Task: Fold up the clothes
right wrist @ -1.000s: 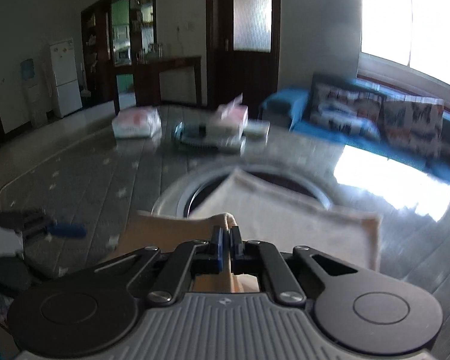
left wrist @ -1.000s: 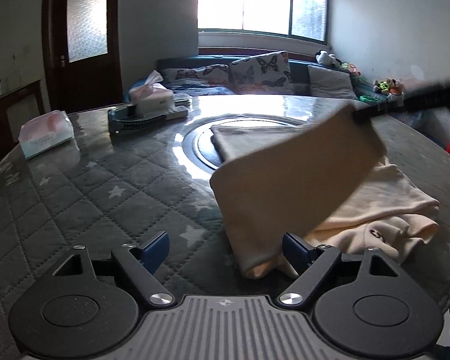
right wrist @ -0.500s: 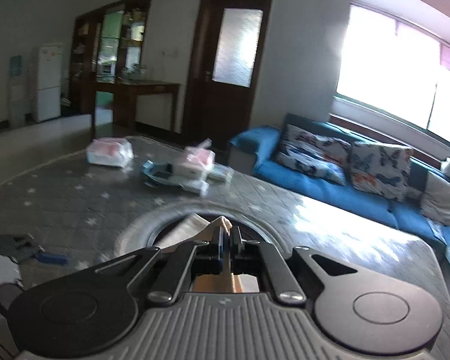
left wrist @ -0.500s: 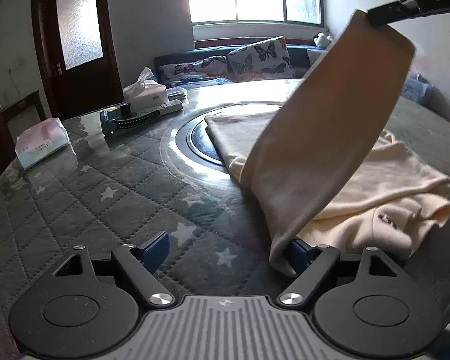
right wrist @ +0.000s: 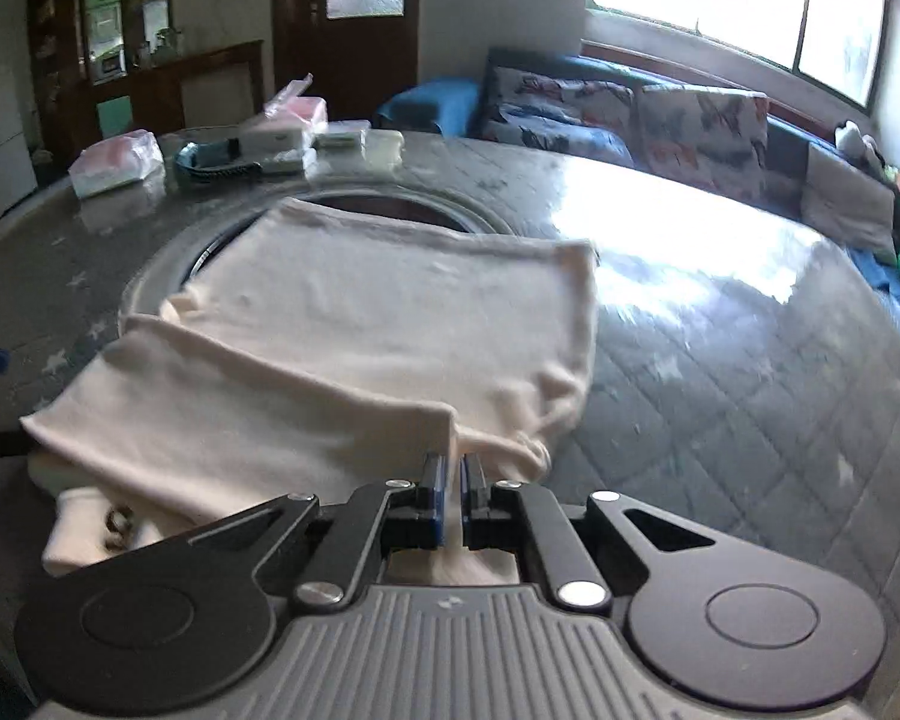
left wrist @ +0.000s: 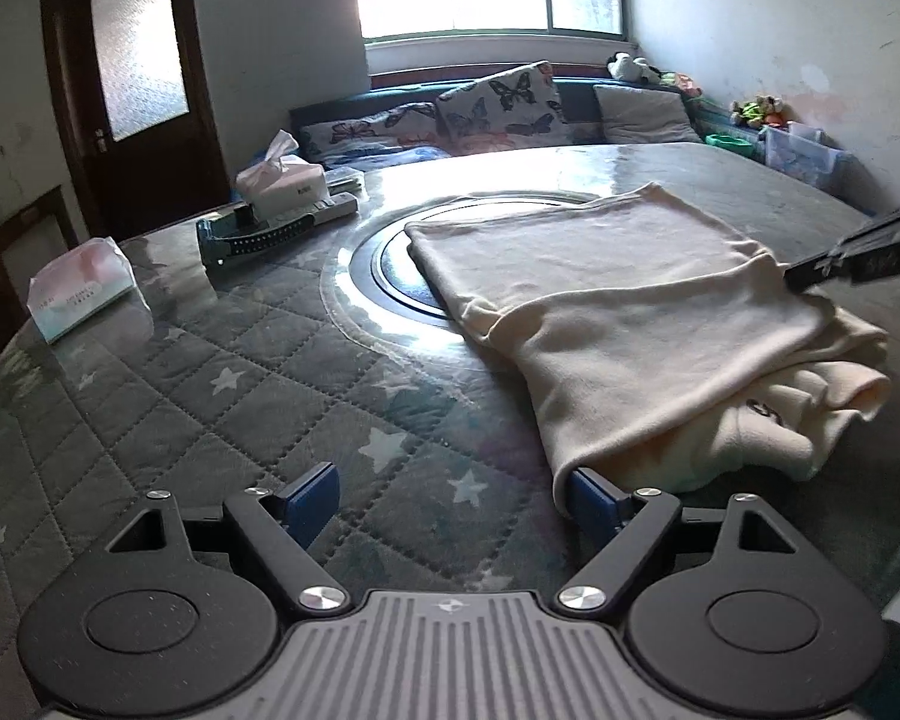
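Pinching the cream garment's (right wrist: 354,324) corner in my right tongs (right wrist: 450,483), I am lowering the fold, raised earlier, onto the table (left wrist: 222,372); my left tongs (left wrist: 450,495) are gaping beside its near edge, collar hidden.

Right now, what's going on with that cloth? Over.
Right gripper shut on cloth, fold laid over. Left gripper open, empty. Nothing in the way.

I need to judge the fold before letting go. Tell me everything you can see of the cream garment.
The cream garment is soft knit fabric, lying partly folded on the quilted star-pattern table cover, its far end over the round inset. A folded-over panel drapes across the near part. Bunched fabric with a small dark mark shows beneath. The right gripper is shut on the panel's corner; the open left gripper has one pad at its near edge.
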A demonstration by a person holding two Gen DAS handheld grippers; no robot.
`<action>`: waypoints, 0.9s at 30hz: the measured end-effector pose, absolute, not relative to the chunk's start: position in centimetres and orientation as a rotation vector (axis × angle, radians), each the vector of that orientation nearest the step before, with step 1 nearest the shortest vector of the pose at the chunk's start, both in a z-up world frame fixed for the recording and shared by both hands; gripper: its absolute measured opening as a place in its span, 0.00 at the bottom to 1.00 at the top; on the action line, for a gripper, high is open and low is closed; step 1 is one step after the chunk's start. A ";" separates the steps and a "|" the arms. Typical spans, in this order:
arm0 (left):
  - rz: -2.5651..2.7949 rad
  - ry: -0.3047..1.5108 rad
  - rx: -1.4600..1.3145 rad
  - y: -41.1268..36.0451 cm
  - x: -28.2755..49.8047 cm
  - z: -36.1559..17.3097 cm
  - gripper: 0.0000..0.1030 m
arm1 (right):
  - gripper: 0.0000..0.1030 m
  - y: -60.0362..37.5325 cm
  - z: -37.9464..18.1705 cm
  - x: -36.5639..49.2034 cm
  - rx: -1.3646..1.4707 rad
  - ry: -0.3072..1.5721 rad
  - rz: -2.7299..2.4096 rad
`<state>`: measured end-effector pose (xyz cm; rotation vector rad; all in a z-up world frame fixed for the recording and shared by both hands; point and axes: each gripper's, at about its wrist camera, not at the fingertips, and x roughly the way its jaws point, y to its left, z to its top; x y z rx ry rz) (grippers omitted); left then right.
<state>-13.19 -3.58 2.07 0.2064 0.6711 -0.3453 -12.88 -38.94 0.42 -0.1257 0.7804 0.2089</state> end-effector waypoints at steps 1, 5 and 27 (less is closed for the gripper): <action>-0.349 0.668 0.205 -3.2 -13.2 2.4 0.82 | 0.06 -39.2 0.5 -13.1 -0.124 0.775 0.208; -0.325 0.643 0.194 -2.4 -12.7 3.8 0.80 | 0.07 -39.4 1.9 -13.1 -0.118 0.720 0.224; -0.497 0.656 0.147 -10.2 -5.2 2.0 0.41 | 0.07 -38.3 0.0 -11.7 -0.072 0.719 0.291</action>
